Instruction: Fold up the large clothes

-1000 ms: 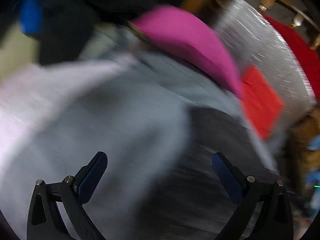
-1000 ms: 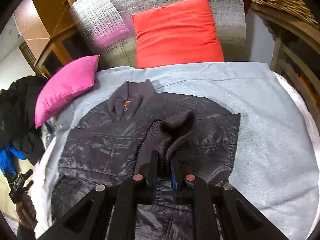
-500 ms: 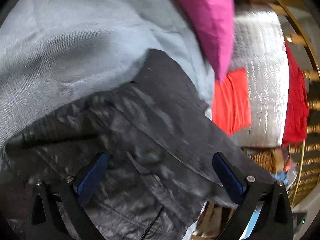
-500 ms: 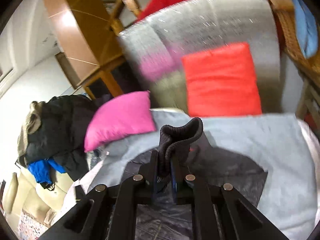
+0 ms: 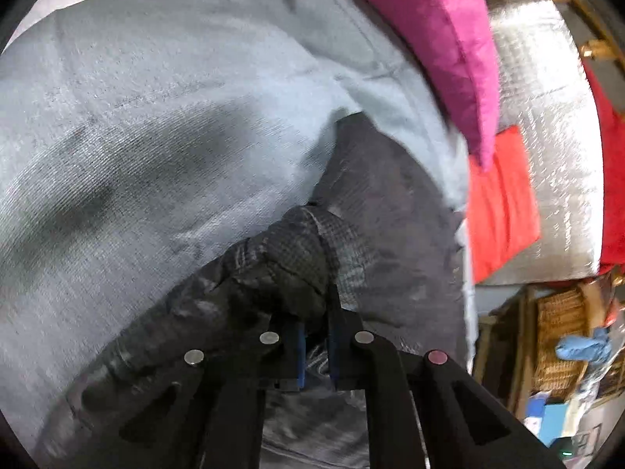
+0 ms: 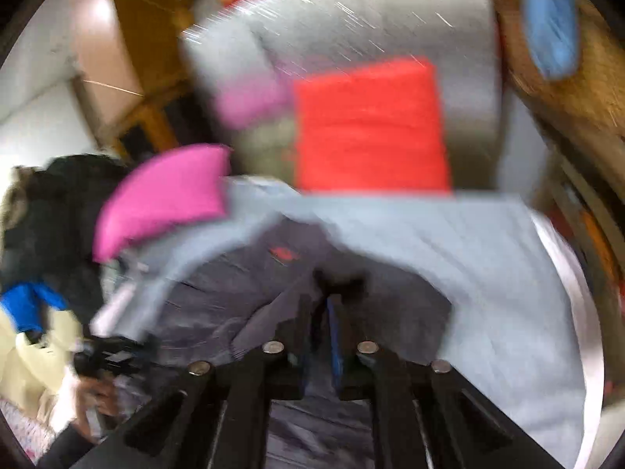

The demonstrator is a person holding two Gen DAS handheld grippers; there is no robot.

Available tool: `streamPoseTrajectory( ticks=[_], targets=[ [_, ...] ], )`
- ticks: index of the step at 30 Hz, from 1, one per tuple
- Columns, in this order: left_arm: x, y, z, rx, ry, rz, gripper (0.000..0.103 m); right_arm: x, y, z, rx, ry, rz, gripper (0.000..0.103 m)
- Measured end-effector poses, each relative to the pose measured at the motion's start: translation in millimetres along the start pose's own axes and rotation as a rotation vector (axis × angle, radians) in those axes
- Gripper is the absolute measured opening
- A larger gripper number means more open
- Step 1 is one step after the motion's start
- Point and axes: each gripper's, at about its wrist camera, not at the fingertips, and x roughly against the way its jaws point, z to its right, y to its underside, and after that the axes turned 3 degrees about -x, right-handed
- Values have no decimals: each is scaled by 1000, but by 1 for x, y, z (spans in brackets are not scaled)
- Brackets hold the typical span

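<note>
No writing reads anywhere; a small blurred red mark sits at the collar of the one dark quilted jacket (image 5: 390,203), spread on the pale grey blanket (image 5: 156,117). Two cushions: one magenta (image 5: 437,39), one red (image 5: 504,195). The left gripper (image 5: 314,312) pinches the jacket's sleeve; the right gripper (image 6: 320,308) pinches dark cloth.

A home: a bed under a grey blanket (image 5: 164,78), pink cushion (image 5: 441,39) at one o'clock, wicker basket (image 5: 562,336) at four.
</note>
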Motion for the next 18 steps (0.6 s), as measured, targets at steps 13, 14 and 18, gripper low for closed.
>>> streamPoseTrajectory(
  ticks=[13,14,18],
  targets=[
    [19,25,4,-167,-38,53,54,-52,82,105,-436,-156,-66,92],
    [16,21,5,-177,-44,56,57,-51,77,97,-408,-172,-62,92],
    [11,24,11,-213,-62,69,59,-58,66,61,-289,-177,-96,91]
  ],
)
